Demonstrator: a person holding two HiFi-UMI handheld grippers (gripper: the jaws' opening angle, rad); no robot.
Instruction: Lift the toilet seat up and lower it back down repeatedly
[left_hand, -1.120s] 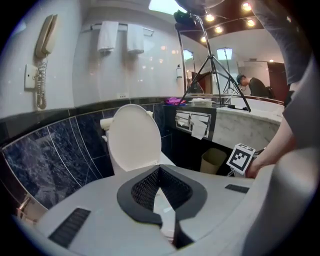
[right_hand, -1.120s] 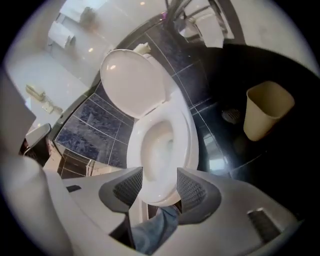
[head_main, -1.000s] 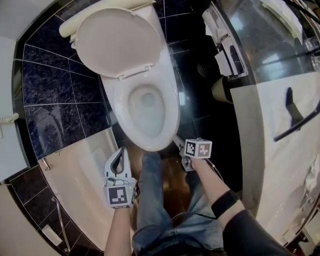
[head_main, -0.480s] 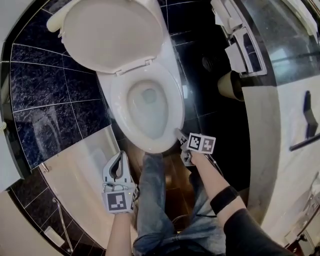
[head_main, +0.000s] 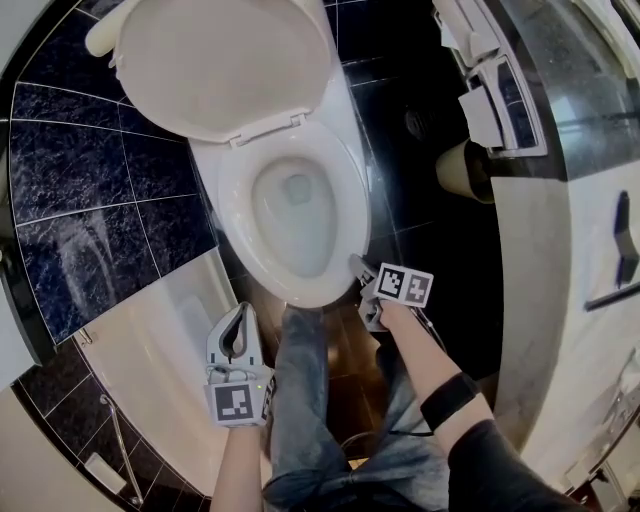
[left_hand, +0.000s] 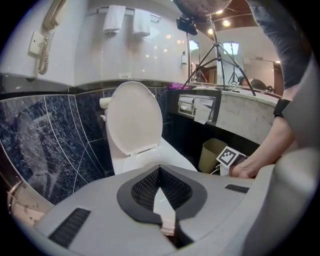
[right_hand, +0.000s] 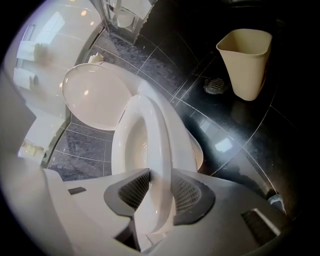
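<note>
The white toilet seat (head_main: 345, 215) lies down on the bowl, and the lid (head_main: 220, 60) stands raised behind it. My right gripper (head_main: 358, 268) is at the seat's front right edge. In the right gripper view the seat rim (right_hand: 157, 135) runs between the pads of the right gripper (right_hand: 160, 187). Its jaws have just been closing, and both pads now lie against the rim. My left gripper (head_main: 238, 312) hangs in front of the bowl to the left, apart from it. Its tips (left_hand: 160, 168) meet with nothing between them, and the lid (left_hand: 134, 117) shows beyond.
A beige waste bin (head_main: 462, 170) stands on the dark floor right of the toilet, beside a floor drain (right_hand: 216, 86). Paper holders (head_main: 490, 100) hang on the counter side at the right. A white tub edge (head_main: 150, 350) lies at the left. The person's legs (head_main: 300, 400) stand before the bowl.
The right gripper has come in against the seat's front right edge, with its jaws round the rim. The left gripper sank a little. Seat and lid have kept their positions.
</note>
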